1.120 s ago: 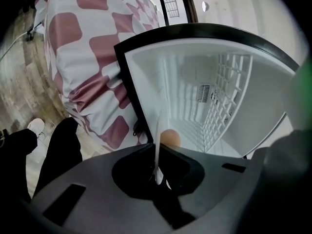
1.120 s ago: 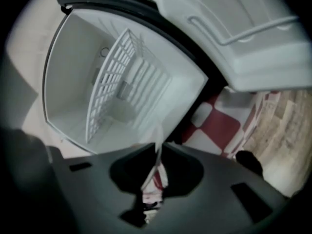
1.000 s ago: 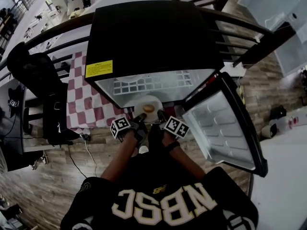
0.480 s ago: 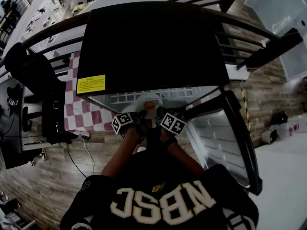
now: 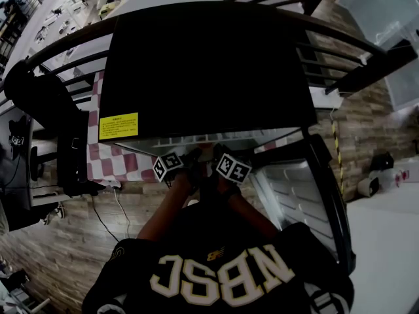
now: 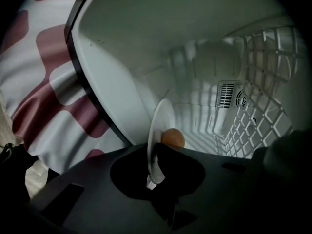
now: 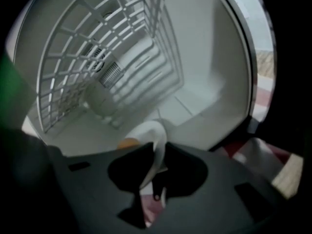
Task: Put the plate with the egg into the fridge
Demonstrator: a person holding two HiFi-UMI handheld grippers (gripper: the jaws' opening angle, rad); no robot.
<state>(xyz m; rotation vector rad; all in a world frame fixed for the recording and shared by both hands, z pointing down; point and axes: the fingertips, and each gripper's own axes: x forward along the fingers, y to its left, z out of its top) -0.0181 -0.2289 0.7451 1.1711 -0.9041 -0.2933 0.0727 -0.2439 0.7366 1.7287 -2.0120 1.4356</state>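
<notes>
Surface: black fridge point(image 5: 209, 64) on a worktop with a red-checked cloth point(image 5: 108, 165); wood floor point(image 5: 72, 241); door point(image 5: 308, 195) open at right.
Plate: plate point(image 6: 158, 130) with egg point(image 6: 172, 138) inside the white fridge cavity, seen edge-on.
Left hand-held gripper point(image 6: 155, 167): clenched on the plate rim, egg just beyond the jaws.
Right hand-held gripper point(image 7: 157, 172): jaws opening, plate rim between them.
Around: wire shelf point(image 7: 87, 57) near the plate, not touching it.

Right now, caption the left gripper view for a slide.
Left tool grips the plate bearing an egg, facing the fridge.
</notes>
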